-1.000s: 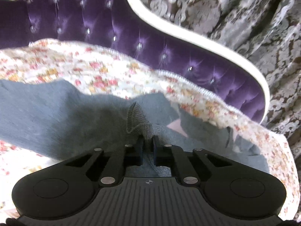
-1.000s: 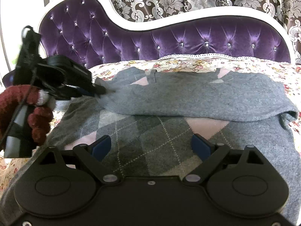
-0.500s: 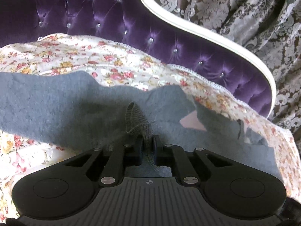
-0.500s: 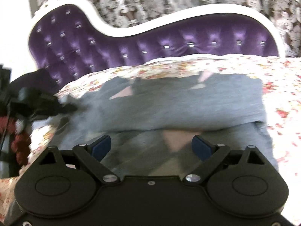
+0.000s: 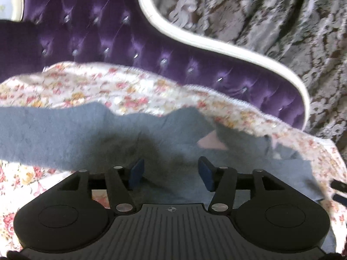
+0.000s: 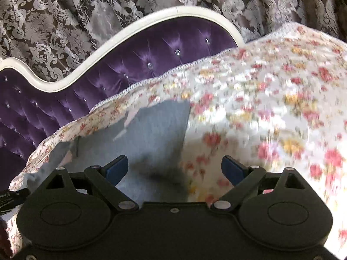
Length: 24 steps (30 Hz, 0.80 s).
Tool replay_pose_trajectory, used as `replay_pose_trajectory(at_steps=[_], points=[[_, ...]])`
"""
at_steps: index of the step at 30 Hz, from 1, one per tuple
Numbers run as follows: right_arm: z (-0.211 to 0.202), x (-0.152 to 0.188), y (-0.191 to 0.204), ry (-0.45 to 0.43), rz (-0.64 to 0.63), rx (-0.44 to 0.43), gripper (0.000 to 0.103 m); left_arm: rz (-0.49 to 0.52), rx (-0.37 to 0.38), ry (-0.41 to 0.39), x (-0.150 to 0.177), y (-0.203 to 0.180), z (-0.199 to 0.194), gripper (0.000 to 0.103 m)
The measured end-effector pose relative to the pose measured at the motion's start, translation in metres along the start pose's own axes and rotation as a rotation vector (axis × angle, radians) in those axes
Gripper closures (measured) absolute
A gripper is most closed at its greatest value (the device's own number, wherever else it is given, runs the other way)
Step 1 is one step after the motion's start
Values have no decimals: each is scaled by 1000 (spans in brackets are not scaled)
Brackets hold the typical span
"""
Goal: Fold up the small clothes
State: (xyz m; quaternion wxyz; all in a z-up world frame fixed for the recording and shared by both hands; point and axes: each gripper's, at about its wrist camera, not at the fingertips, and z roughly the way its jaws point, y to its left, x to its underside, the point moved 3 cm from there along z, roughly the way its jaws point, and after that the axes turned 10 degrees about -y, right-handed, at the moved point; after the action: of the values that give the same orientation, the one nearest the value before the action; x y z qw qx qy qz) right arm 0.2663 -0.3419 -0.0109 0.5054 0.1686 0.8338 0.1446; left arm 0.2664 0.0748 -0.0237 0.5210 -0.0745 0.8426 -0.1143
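**Inspector:** What was the condition of the left gripper [image 5: 171, 172]?

**Assessor:** Its blue pads [image 5: 136, 172] stood apart with nothing between them. It sat in the lower centre of the left wrist view, directly above the grey sweater [image 5: 65, 136], which carried a dark shadow just ahead of the pads.

**Inspector:** And the right gripper [image 6: 175, 170]?

**Assessor:** Spread wide, holding nothing. In the right wrist view its left pad [image 6: 116, 169] lay over the sweater [image 6: 151, 134]; its right pad lay over the floral bedspread [image 6: 271, 108].

**Inspector:** Location of the garment?

**Assessor:** Lying on the bedspread [image 5: 97, 86]. In the left wrist view it ran across the middle of the frame from the left edge to lower right, with a pink patch [image 5: 211, 142] showing right of centre. In the right wrist view it occupied the lower left, its straight edge ending near centre frame.

**Inspector:** Surroundings?

**Assessor:** A purple tufted headboard [image 6: 151, 49] with a white rim stood behind the bedspread, and a patterned curtain [image 6: 65, 21] filled the top. Parts of both views were blurred.
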Motion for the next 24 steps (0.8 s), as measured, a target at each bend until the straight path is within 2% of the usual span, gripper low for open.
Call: replay_pose_trajectory(at_steps=[1,4,9,10,12,13,14,17,19,22,24], points=[[6,-4,1,-6,-3,-13,12,8,15,-2,-1,-4,-1,42],[30,-12,3,7,-21,-31,33,40,44,28,5,-12,5,42],[68,-16,7,61,-52,-22,40,55,56,122,26,-16,26,42],[74,-15,7,75,-60,-21,46,63,58,138,30,-17,29,41],[85,-11,6,111,-47,-34,64,102,56,120,35,-20,29,38],[88,-9,6,122,-40,-38,81,117,60,120,37,-22,27,34],[89,-7,9,124,-51,-41,86,129,65,121,37,-23,27,32],[82,-12,12,110,-136,21,90,135,69,120,38,-23,26,29],[79,-14,1,100,-132,81,92,131,78,114,39,-23,27,23],[77,-12,-9,99,-119,73,93,165,91,113,42,-29,29,12],[77,-13,-7,103,-145,72,91,220,89,114,46,-35,31,9]])
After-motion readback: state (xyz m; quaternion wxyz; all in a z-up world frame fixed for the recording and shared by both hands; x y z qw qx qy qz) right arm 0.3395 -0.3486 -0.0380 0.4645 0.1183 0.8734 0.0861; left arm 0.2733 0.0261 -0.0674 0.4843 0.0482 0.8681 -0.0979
